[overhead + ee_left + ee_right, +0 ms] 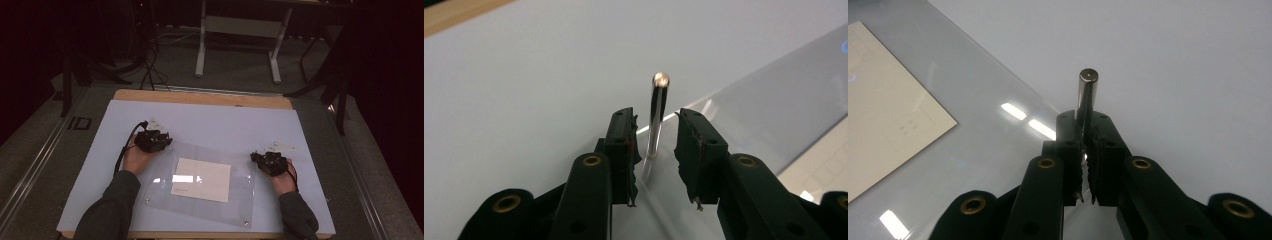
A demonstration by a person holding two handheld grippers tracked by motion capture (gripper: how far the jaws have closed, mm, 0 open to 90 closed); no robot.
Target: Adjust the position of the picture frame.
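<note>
A clear sheet [200, 186] lies on the worktop [210, 122], with a card [201, 179] under its middle. At the sheet's far right corner, the right gripper [1086, 131] has its fingers closed tight on a metal pin [1086, 90]. At the far left corner, the left gripper [655, 131] has its fingers a little apart around another pin [657, 112], not touching it. I think the left fingers should close gently, straight on the pin. Both hands should then move together.
</note>
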